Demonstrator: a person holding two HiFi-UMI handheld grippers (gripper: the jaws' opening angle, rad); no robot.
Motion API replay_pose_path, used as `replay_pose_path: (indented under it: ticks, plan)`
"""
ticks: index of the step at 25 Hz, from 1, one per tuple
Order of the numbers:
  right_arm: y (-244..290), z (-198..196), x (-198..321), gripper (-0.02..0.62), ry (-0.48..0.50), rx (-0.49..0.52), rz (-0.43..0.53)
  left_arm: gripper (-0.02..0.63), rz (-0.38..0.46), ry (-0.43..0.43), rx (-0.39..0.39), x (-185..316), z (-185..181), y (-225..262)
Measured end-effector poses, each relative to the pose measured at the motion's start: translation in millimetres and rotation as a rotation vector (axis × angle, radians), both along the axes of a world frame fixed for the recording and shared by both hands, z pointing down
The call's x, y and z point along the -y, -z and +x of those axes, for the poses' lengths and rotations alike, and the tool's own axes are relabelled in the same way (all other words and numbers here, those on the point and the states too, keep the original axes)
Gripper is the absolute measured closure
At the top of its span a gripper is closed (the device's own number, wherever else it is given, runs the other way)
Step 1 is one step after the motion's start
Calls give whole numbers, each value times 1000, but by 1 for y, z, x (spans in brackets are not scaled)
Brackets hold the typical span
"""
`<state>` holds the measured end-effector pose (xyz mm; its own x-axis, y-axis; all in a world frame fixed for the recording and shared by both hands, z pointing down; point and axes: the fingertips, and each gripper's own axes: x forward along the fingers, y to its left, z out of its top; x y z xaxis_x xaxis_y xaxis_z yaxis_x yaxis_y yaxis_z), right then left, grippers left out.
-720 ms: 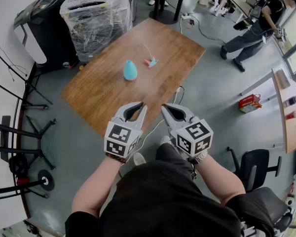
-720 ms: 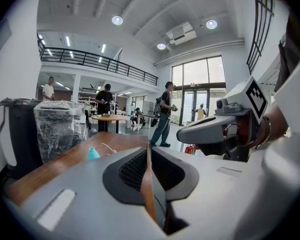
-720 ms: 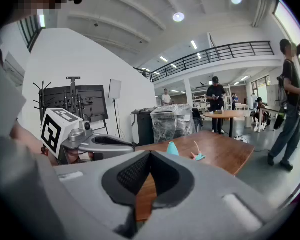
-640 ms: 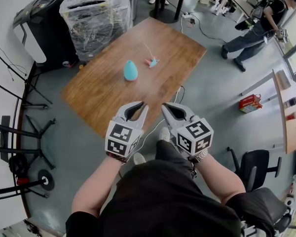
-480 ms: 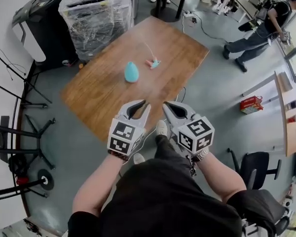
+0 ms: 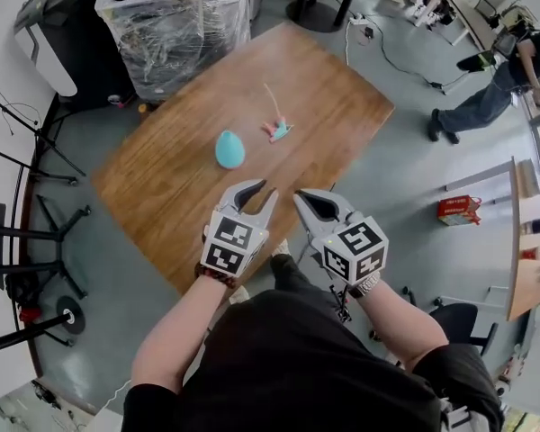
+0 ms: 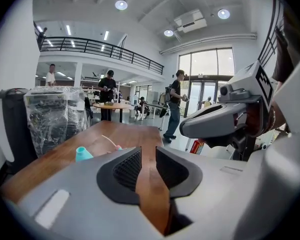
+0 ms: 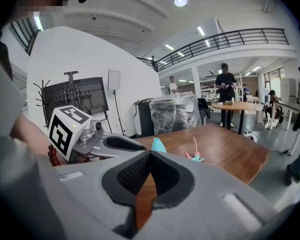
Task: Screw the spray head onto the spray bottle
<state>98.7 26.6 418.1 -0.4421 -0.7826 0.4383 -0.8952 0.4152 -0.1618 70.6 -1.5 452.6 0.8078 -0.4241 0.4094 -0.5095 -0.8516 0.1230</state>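
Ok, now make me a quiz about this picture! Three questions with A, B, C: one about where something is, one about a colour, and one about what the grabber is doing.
1. Where is the bottle?
A. on the wooden table
B. on a chair
C. on the floor

2. What colour is the bottle?
A. red
B. yellow
C. teal

3. How are the jaws of the right gripper?
A. wide open
B. shut, with nothing in them
C. shut on the bottle

Answers:
1 A, it sits on the tabletop, ahead of both grippers.
2 C, its body looks teal in every view.
3 B, the right gripper view shows the pads meeting with nothing between them.
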Motion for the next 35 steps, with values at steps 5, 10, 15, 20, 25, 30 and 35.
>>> replay_pose_path:
  ticks: [5, 10, 15, 20, 25, 30, 35]
  plan:
    - [-22, 21, 32, 603, 70, 5, -50, 495, -32, 43, 65, 37, 23, -30]
    - [-38, 42, 61, 603, 127, 14, -92, 471, -56, 82, 114, 71, 44, -58]
    - [-53, 58, 89, 603, 162, 13, -125, 440, -94, 97, 165, 96, 62, -91]
    - [-65, 71, 105, 603, 204, 21, -155, 426, -128, 122, 239, 115, 75, -122]
    - [-75, 76, 120, 603, 237, 26, -180, 414, -166, 150, 303, 128, 77, -150]
    - [-83, 77, 128, 603, 255, 32, -197, 403, -199, 154, 361, 136, 73, -171]
    - [-86, 82, 136, 603, 259, 39, -205, 409, -232, 137, 377, 140, 76, -180]
